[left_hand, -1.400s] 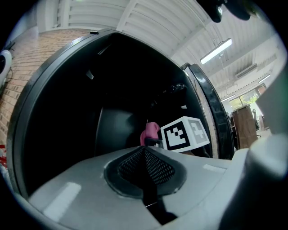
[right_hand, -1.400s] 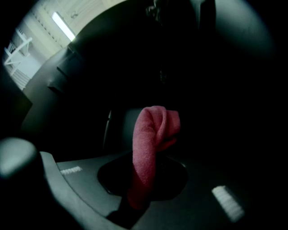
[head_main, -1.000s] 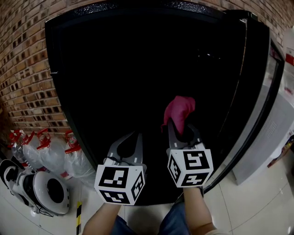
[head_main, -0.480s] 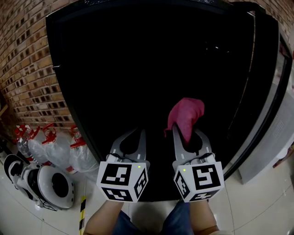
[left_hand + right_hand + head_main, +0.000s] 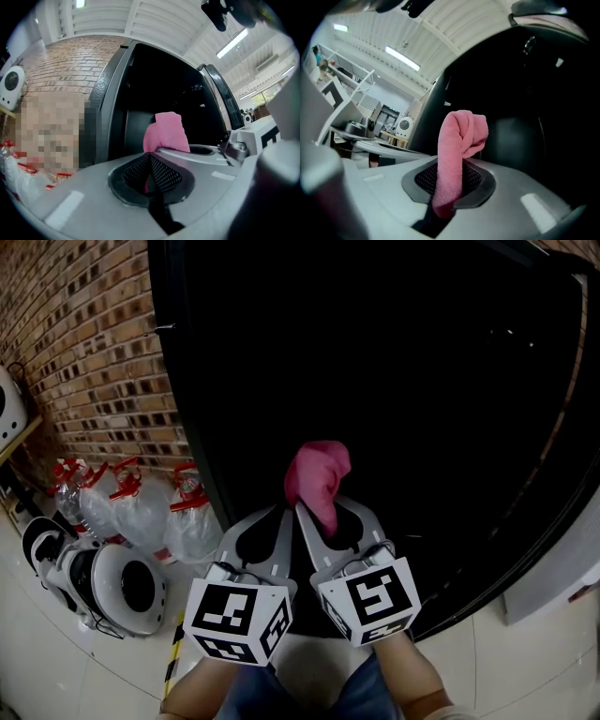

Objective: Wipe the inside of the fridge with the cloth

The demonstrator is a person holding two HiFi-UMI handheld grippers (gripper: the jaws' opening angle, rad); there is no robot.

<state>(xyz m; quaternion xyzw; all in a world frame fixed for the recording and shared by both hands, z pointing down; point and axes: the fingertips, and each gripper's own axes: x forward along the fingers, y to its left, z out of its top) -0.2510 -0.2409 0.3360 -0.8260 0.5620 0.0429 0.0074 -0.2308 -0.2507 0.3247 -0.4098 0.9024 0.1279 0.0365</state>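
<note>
Pink cloth (image 5: 459,154) pinched in right gripper (image 5: 326,509), jaws clamped on its lower end; the rest bunches up past the jaw tips, folded over at the top. Dark open fridge (image 5: 394,381) straight ahead of both jaws, cloth in front of its black interior; can't tell if it touches any surface. Left gripper (image 5: 278,517) just beside the right one, jaws closed together with nothing between them, tips near the cloth. Brick wall (image 5: 94,362) left of the jaws, clear red-capped bottles (image 5: 141,512) on the floor below it
</note>
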